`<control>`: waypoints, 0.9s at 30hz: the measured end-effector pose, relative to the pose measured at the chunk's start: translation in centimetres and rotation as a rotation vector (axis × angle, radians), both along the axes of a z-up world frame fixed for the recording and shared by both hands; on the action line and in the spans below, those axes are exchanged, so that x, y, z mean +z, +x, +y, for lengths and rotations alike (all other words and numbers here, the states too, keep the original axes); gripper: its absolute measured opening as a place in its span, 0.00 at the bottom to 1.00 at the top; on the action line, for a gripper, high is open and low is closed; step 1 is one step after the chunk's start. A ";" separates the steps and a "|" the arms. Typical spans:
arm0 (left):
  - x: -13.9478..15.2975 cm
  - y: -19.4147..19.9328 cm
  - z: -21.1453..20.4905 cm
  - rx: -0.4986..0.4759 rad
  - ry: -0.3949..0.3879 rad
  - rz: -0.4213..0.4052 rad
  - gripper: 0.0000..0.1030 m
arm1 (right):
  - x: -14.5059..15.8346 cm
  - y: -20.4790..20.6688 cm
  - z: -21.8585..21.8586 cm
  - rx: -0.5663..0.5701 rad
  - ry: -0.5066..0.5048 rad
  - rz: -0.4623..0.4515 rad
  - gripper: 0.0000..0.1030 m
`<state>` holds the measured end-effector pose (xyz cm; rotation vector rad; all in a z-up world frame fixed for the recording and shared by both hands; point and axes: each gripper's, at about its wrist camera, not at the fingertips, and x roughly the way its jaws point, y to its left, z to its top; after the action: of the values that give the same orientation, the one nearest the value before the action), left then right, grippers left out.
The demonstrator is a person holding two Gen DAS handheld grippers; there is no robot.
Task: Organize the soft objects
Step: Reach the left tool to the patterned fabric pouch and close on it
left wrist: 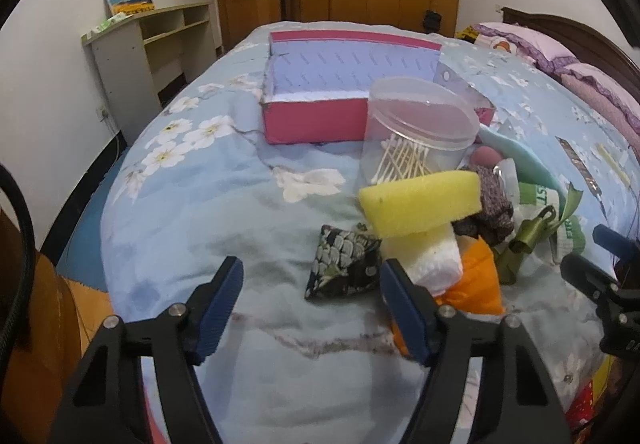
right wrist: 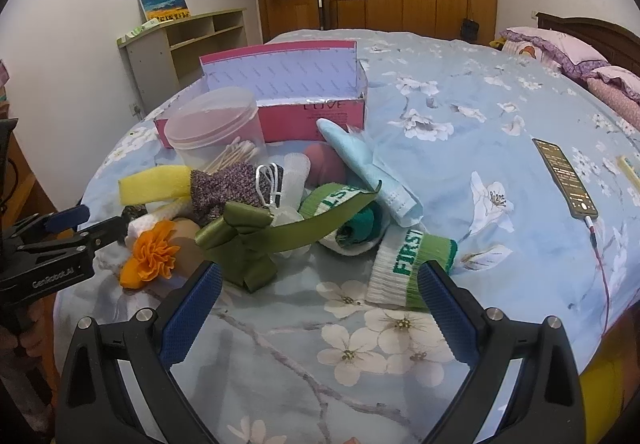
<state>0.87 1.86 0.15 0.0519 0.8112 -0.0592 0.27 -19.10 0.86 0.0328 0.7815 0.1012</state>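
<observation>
The left gripper hangs low over the flowered bedspread with its 2 blue pads apart and nothing pinched; only bare cover lies between them, and the dark patterned pouch sits just beyond the tips, near the right-hand pad. The right gripper is spread wide too, empty, with the white and green sock lying just past its right pad, whether touching it or not I cannot tell. The soft things are heaped together in the middle of the bed: a yellow sponge resting on a white foam block, an orange fabric flower, a green ribbon bow, a purple knitted piece and a pale blue cloth. Behind the heap stands a clear tub with cotton swabs inside, and behind that an open pink box. A phone lies well apart on the right.
</observation>
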 end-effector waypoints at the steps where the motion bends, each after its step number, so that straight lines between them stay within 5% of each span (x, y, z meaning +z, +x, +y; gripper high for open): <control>1: -0.1 0.2 -0.1 -0.005 -0.002 0.001 0.72 | -0.1 0.0 -0.1 0.000 0.001 0.004 0.98; 19: -2.7 3.0 0.2 0.010 -0.071 0.051 0.70 | -1.2 1.1 -1.2 -0.023 0.009 0.064 0.98; 27: -2.4 2.3 -0.6 -0.054 -0.076 0.019 0.39 | -1.5 0.9 -1.5 -0.032 0.008 0.069 0.98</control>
<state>3.15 1.31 -2.23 0.0014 0.8256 -0.1412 1.14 -20.55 -0.64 0.0563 0.8490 0.0730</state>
